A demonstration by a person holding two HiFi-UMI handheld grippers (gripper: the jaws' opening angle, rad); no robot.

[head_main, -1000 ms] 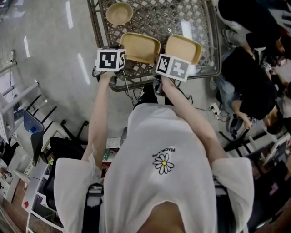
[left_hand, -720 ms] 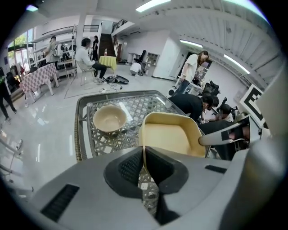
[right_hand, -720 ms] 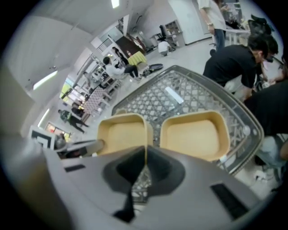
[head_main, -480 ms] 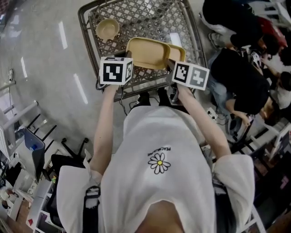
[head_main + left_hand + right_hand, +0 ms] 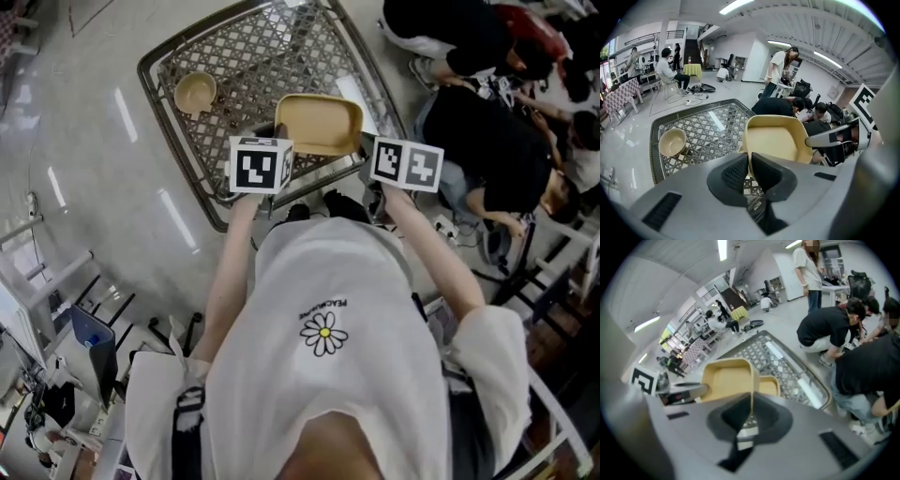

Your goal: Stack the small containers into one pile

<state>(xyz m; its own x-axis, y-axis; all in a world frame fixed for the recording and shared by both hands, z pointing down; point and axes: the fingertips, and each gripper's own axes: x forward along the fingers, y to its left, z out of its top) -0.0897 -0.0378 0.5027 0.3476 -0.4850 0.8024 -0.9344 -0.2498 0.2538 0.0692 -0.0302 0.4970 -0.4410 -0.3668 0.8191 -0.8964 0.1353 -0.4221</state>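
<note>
Now empty containers (image 5: 776, 140) overlap; L gripper (image 5: 749, 161), just loosening, & R gripper (image 5: 751, 414) pinch rims.

A round tan bowl (image 5: 195, 92) sits on the lattice-topped table (image 5: 272, 47).

- Big open workspace here, office-lab sort: glossy pale floor (image 5: 89, 150) all round the metal lattice table (image 5: 712, 123).
- Beyond the table: ceiling strip lights (image 5: 740, 5), a staircase (image 5: 691, 48), a seated person (image 5: 665, 70), loose cables (image 5: 696, 89).
- Right of the table, people crouching (image 5: 825, 331) together.
</note>
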